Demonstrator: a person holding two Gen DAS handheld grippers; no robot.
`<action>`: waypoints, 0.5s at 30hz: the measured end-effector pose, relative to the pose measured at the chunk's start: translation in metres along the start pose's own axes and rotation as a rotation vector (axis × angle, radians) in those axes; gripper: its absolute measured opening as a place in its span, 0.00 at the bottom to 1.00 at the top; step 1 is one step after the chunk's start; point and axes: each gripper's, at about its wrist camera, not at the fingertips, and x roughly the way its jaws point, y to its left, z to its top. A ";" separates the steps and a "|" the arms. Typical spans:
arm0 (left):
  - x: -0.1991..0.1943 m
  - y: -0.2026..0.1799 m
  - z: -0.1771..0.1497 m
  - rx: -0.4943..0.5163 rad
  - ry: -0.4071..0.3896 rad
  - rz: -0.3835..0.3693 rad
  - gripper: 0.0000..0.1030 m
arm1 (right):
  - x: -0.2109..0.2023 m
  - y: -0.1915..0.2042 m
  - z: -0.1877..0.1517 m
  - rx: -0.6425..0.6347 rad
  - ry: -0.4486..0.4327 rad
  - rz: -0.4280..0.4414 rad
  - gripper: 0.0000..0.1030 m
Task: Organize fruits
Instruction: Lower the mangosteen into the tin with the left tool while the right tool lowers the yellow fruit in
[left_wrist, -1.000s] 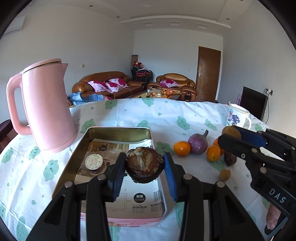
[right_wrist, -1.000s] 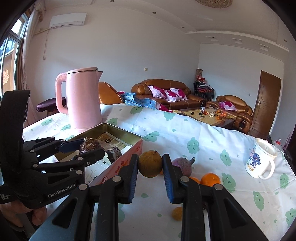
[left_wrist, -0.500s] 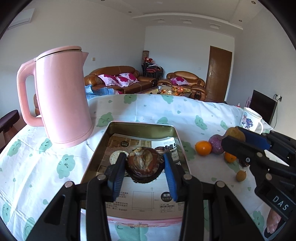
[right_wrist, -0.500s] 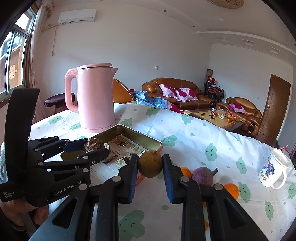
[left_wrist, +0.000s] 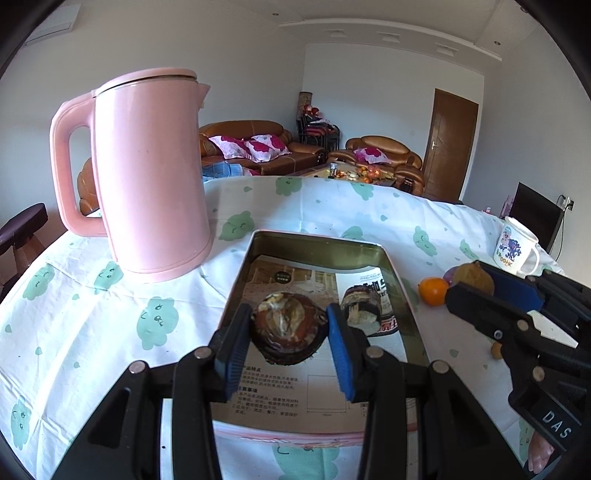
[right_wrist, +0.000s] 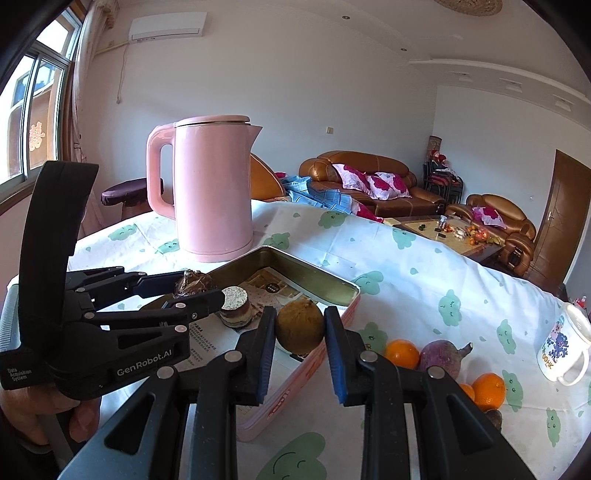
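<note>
My left gripper (left_wrist: 290, 332) is shut on a dark brown, cracked fruit (left_wrist: 284, 325) and holds it above the paper-lined tin box (left_wrist: 317, 240). A small layered piece (left_wrist: 360, 308) lies inside the tin, just right of the held fruit. My right gripper (right_wrist: 300, 325) is shut on a round, rough brown fruit (right_wrist: 300, 324), held just short of the tin's near right rim (right_wrist: 332, 284). The right wrist view also shows the left gripper (right_wrist: 197, 287) with its dark fruit (right_wrist: 194, 282). Oranges (right_wrist: 402, 353) and a purple fruit (right_wrist: 441, 356) lie on the cloth to the right.
A tall pink kettle (left_wrist: 151, 184) stands close to the tin's far left corner. A white printed mug (right_wrist: 563, 347) sits at the right, beyond another orange (right_wrist: 488, 391). White cloth with green cloud prints covers the table. A person's hand (right_wrist: 44, 413) grips the left tool.
Both grippers have carried their fruits leftwards, towards the kettle and the tin. The kettle looms larger, and the loose fruit has slid to the right of both views.
</note>
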 end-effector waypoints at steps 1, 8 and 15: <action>0.001 0.002 0.000 -0.003 0.008 -0.002 0.41 | 0.002 0.001 0.000 0.000 0.005 0.004 0.27; 0.011 0.011 -0.003 -0.017 0.055 0.001 0.41 | 0.017 0.007 -0.002 0.009 0.044 0.036 0.27; 0.014 0.013 -0.004 -0.020 0.070 0.002 0.41 | 0.025 0.012 -0.005 0.011 0.069 0.056 0.27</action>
